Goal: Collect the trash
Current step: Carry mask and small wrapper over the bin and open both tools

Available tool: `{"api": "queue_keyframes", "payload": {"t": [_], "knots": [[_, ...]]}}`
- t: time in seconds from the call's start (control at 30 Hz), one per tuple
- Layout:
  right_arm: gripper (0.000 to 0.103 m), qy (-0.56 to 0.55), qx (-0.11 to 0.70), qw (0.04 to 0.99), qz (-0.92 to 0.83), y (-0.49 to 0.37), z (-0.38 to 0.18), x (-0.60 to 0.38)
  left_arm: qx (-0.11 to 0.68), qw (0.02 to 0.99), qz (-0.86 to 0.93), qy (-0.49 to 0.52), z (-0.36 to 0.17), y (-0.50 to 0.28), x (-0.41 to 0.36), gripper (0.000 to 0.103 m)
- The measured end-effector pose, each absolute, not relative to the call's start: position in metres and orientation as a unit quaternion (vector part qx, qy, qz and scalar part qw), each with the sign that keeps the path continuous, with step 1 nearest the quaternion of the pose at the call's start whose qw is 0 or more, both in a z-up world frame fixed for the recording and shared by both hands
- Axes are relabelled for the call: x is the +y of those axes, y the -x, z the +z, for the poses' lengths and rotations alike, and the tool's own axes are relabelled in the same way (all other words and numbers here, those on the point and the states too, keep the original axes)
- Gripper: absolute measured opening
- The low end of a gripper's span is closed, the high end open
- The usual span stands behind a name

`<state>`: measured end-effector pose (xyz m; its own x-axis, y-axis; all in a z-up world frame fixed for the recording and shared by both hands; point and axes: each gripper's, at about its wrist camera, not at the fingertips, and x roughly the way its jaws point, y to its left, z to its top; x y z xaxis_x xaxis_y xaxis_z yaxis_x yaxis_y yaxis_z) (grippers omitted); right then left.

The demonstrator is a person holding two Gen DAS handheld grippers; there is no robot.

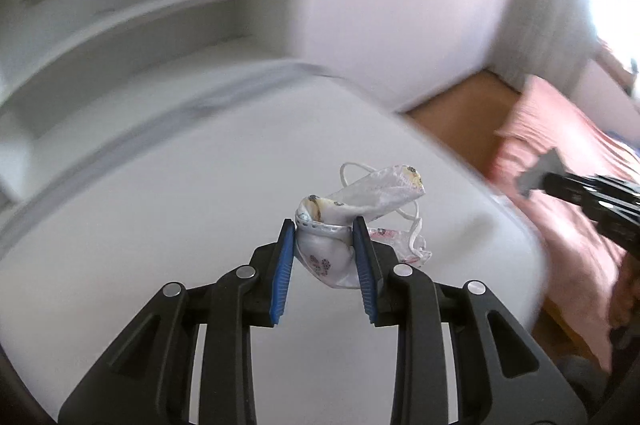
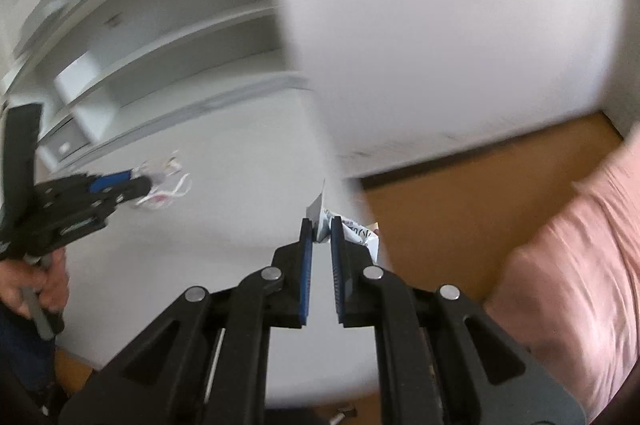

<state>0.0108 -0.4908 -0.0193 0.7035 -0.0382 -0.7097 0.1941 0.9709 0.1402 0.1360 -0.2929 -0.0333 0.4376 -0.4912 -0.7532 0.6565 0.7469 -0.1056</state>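
Observation:
My left gripper (image 1: 325, 225) is shut on a crumpled white face mask (image 1: 360, 197) with small printed figures and ear loops, held above the white table (image 1: 160, 205). It also shows at the left of the right wrist view (image 2: 146, 185), with the mask (image 2: 164, 191) blurred at its tips. My right gripper (image 2: 321, 223) is shut on a silvery printed wrapper (image 2: 356, 231), held over the table's right edge. In the left wrist view the right gripper (image 1: 538, 179) shows at the far right with the wrapper at its tip.
White shelves (image 1: 140, 25) stand behind the table. A white cabinet side (image 2: 440, 25) rises to the right. A wooden floor (image 2: 460, 193) and a bed with a pink cover (image 2: 580, 265) lie to the right.

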Motion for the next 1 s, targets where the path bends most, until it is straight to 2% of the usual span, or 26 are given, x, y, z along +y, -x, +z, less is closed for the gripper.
{"api": "queue_keyframes", "payload": {"t": [0.37,0.57,0.8,1.0], "knots": [[0.010,-0.225,0.406,0.855,-0.233,0.144,-0.094,-0.630,0.398,0.734,-0.517,-0.189,-0.062,0.004,-0.479,0.029],[0.010,-0.285,0.444,0.804,-0.274,0.198,-0.156,-0.667,0.393,0.693,-0.548,-0.255,-0.108,0.067,-0.546,0.029],[0.010,-0.323,0.493,0.757,-0.283,0.219,-0.215,-0.684,0.448,0.655,-0.529,-0.301,-0.182,0.088,-0.585,0.029],[0.010,-0.333,0.499,0.749,-0.282,0.231,-0.230,-0.694,0.462,0.639,-0.529,-0.314,-0.204,0.097,-0.589,0.029]]}}
